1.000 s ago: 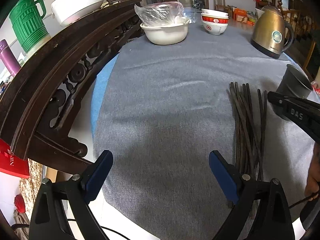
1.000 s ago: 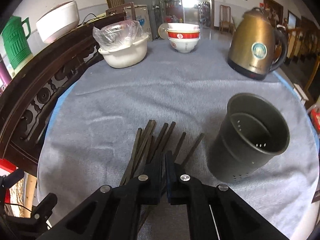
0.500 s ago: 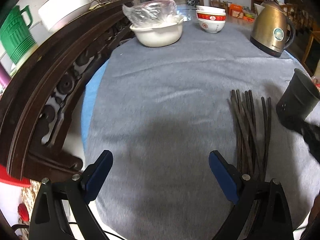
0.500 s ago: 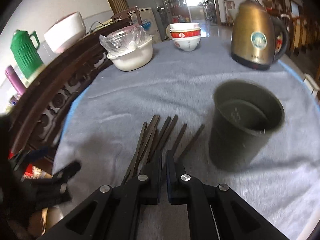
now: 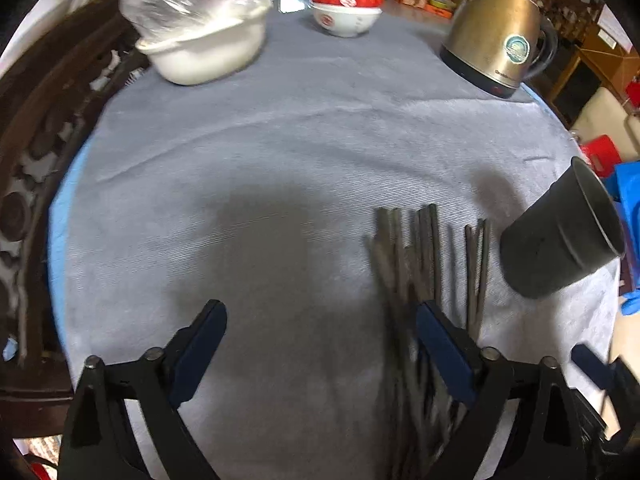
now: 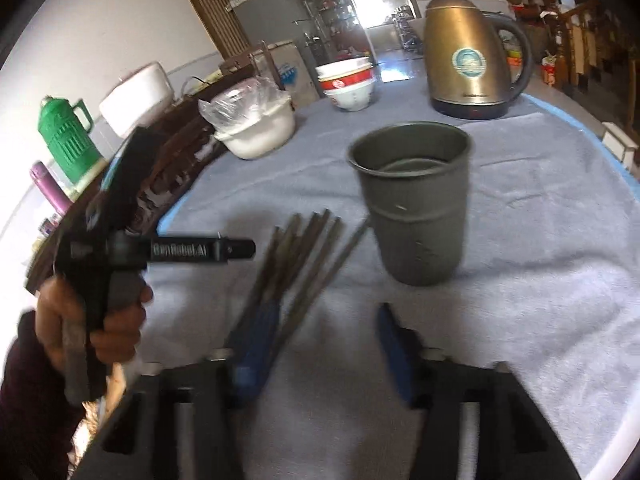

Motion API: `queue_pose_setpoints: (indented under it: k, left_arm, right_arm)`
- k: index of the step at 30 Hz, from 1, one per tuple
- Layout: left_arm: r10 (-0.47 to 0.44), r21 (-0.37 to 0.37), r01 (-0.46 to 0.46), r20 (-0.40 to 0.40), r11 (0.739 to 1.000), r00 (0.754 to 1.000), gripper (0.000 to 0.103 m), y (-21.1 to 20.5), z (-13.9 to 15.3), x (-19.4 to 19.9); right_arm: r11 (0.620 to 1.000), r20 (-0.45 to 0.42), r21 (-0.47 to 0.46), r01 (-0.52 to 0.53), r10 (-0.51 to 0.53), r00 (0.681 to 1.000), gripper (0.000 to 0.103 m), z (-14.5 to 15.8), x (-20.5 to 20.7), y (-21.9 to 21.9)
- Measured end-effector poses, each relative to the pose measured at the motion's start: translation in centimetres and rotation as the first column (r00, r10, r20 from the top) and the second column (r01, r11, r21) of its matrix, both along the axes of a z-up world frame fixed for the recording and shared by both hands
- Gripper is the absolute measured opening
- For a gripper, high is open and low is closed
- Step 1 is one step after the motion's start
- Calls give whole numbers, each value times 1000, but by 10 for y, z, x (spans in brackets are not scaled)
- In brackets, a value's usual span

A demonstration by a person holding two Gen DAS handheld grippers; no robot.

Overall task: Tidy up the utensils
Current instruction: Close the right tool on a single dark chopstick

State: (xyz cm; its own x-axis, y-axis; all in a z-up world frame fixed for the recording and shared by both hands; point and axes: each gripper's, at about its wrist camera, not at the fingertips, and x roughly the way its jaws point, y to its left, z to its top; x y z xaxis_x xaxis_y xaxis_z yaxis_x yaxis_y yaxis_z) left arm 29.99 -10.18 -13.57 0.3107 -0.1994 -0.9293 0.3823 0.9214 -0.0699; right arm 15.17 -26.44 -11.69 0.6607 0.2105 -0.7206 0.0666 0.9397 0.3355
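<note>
Chopsticks (image 5: 416, 256) lie in a loose dark bundle on the grey cloth (image 5: 280, 152) that covers the bench, their far tips fanned out and their near ends running under the claws.

Going left to right in the left wrist view: a carved dark wooden chair back (image 5: 36, 152) curves along the bench edge, a white bowl covered with plastic wrap (image 5: 204, 40) sits at the far left, stacked red-and-white bowls (image 5: 346, 10) stand behind the middle, and a brass-coloured kettle (image 5: 498, 40) stands at the far right. The left claw (image 5: 320, 344) hangs wide open over bare cloth, nothing between its blue pads; its jaws have just been closing a little. Its right finger overlaps the bundle. Just right of the chopsticks stands a dark metal holder cup (image 5: 560, 240), apart from them.

In the right wrist view a hand (image 6: 100, 316) at the left holds the other tool's grip. A green jug (image 6: 66, 140) stands far left. The right claw (image 6: 320, 344) is partly open, blurred, its jaws having just been opening; its left pad lies over the chopsticks' near ends, and whether it touches them cannot be told. The cup stands upright beyond the right pad.
</note>
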Motion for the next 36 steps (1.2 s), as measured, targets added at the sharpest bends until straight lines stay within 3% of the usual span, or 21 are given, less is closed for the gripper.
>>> queue_pose_setpoints:
  k: [2, 6, 8, 9, 12, 19, 24, 29, 36]
  left_arm:
    - [-4, -24, 3, -31, 1000, 1000, 73, -6, -2, 4]
    - [-9, -62, 3, -97, 998, 995, 56, -14, -11, 16]
    - [-17, -79, 6, -130, 997, 991, 41, -16, -16, 19]
    - [-20, -95, 6, -151, 995, 988, 40, -16, -20, 21]
    - [-29, -134, 9, -154, 991, 988, 15, -15, -19, 24]
    - [-52, -210, 18, -159, 978, 986, 9, 6, -9, 15]
    - [-45, -224, 13, -139, 975, 989, 10, 35, -2, 17]
    - [-31, -228, 0, -131, 974, 991, 9, 53, -1, 20]
    - [-27, -263, -5, -117, 965, 993, 8, 65, 7, 18]
  right_arm:
    - [1000, -14, -4, 12, -12, 1000, 39, -4, -4, -6]
    - [1000, -23, -1, 28, -28, 999, 39, -6, -7, -12]
    - [1000, -21, 3, 24, -24, 999, 39, -5, -10, -16]
    - [1000, -19, 1, 20, -20, 1000, 39, -4, -10, -15]
    - [1000, -21, 2, 6, -6, 1000, 39, -4, -7, -12]
    - [997, -56, 19, -68, 69, 996, 39, -1, 27, 8]
    - [990, -98, 19, -139, 140, 985, 39, -3, 64, 32]
    - [986, -142, 6, -168, 167, 976, 29, -9, 91, 49]
    - [983, -236, -64, -171, 151, 960, 25, -23, 132, 60]
